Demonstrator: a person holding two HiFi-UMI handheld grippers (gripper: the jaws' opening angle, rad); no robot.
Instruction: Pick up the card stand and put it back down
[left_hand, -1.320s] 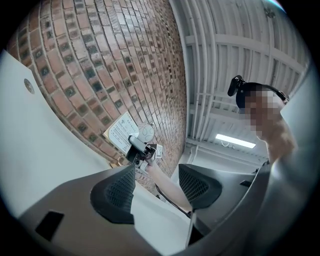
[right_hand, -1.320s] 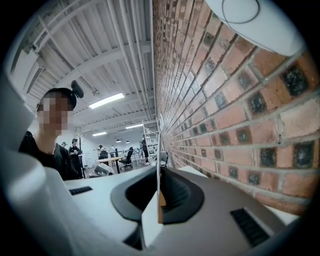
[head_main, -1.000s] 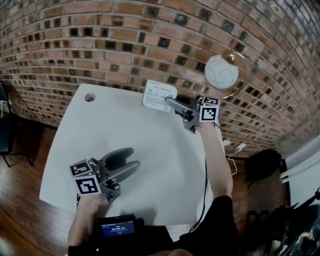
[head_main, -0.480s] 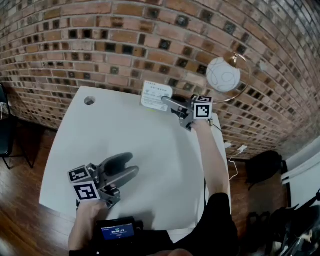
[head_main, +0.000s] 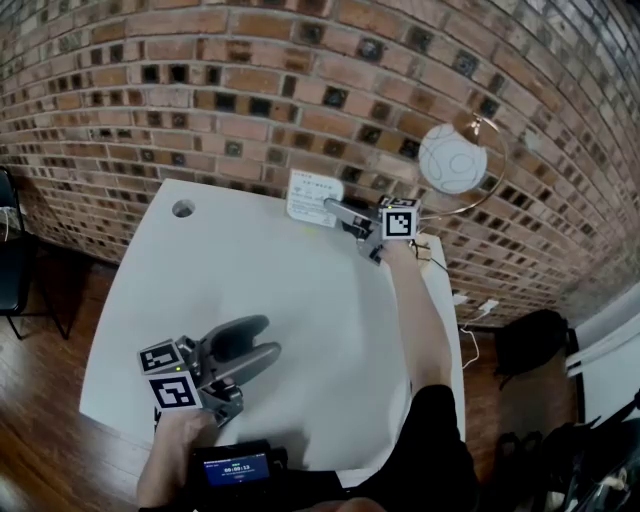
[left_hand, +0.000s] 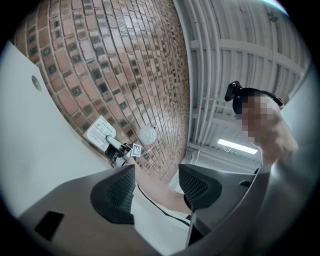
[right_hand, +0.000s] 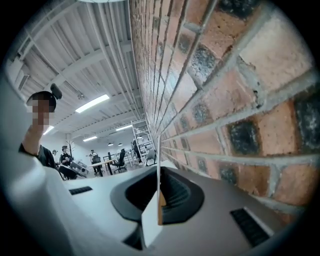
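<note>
One white table (head_main: 300, 300), smooth, matte and round-cornered, stands against a rough red-brown brick wall (head_main: 200, 90) studded with darker, recessed bricks. Dark wooden floor (head_main: 40, 410) shows on the table's side away from the wall. A small round hole (head_main: 183, 208) is cut into the tabletop close to the wall. A white globe lamp (head_main: 452, 160) inside a thin metal ring hangs just in front of the wall.

The card stand (head_main: 312, 195) is a thin, flat white sheet with small print. It stands upright at the table edge nearest the wall, almost against the bricks. The right gripper (head_main: 336, 209) has its grey jaws pressed together on it; its own view shows the sheet edge-on, with a wood-coloured sliver low between the ribbed pads. Whether its foot touches the table cannot be told.

The left gripper (head_main: 262, 338) rests well away from the wall, with its jaws wide apart and nothing between the dark, textured pads.
</note>
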